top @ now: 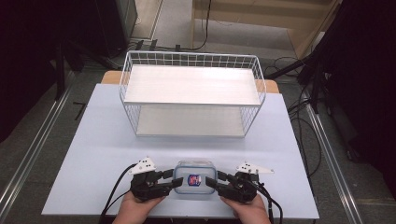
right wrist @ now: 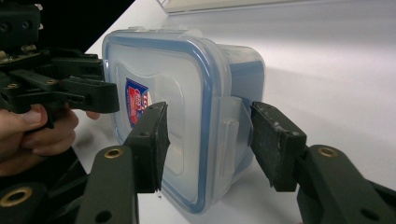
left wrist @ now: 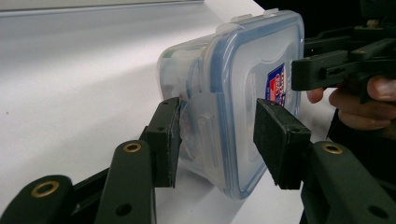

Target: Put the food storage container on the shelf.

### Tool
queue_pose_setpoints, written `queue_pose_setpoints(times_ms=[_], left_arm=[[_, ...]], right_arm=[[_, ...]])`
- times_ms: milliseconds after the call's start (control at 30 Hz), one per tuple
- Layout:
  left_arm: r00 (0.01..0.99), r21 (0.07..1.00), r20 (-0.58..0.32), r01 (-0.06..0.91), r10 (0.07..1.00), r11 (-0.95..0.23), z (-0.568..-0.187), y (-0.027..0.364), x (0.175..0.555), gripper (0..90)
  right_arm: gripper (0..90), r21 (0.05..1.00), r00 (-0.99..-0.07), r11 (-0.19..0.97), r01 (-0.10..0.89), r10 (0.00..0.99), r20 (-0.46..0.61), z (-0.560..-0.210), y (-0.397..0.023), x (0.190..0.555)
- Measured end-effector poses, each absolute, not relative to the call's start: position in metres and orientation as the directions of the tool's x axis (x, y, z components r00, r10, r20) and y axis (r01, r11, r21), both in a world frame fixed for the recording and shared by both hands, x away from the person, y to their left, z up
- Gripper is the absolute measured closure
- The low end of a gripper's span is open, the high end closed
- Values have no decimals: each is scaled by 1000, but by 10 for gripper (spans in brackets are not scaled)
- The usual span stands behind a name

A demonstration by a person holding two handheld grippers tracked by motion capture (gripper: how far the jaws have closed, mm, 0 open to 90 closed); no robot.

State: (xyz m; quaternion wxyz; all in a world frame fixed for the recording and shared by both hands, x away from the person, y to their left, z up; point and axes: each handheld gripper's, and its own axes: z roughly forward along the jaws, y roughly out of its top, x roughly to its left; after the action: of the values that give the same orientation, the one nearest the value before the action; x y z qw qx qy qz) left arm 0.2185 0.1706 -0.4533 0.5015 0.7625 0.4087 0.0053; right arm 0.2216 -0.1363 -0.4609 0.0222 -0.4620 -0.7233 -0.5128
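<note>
A clear plastic food box (top: 194, 179), squarish with rounded corners, lying flat on the pale table (top: 93, 154) close to its near edge, well short of the white wire rack (top: 191, 93) and roughly in line with the middle of that rack. Snap-on lid (left wrist: 252, 74) see-through, ringed by a blue seal (right wrist: 205, 88) just inside the rim. Small red-and-blue label (top: 194, 179) at the lid's centre. Hinged locking flaps on the sides, one at each gripped end (left wrist: 205, 130) (right wrist: 229, 135), both folded down against the wall. Walls slightly milky; contents not readable through them.

Left gripper (top: 172, 181) set on the box's left end, held from below by the left hand (top: 135, 207). In the left gripper view, one pad pressed flat against the side flap, the other pad (left wrist: 275, 135) over the lid, a thin gap possibly left there; jaws partly closed around the end of the box rather than fully apart.

Right gripper (top: 212, 181) mirrored on the box's right end, right hand (top: 247, 210) beneath it. In the right gripper view, one pad (right wrist: 152, 140) lying against the lid, the other (right wrist: 273, 140) close beside the side flap, contact there hard to confirm.

Both tools on the side of the box facing away from the rack, box between them, resting on the table.
</note>
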Motion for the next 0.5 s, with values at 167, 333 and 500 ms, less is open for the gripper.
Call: queue_pose_setpoints(times_ms=[167,333,500], left_arm=[[686,806,-362,570,631,-158,-446,171,216,527],[707,841,-305,514,638,-168,-433,172,213,527],[718,870,-260,464,646,-166,-419,174,214,527]], right_arm=[[494,763,-601,40,645,643,475,-455,-136,220],[493,819,-642,34,573,639,424,-444,-135,218],[493,848,-668,33,530,633,392,-433,-133,221]])
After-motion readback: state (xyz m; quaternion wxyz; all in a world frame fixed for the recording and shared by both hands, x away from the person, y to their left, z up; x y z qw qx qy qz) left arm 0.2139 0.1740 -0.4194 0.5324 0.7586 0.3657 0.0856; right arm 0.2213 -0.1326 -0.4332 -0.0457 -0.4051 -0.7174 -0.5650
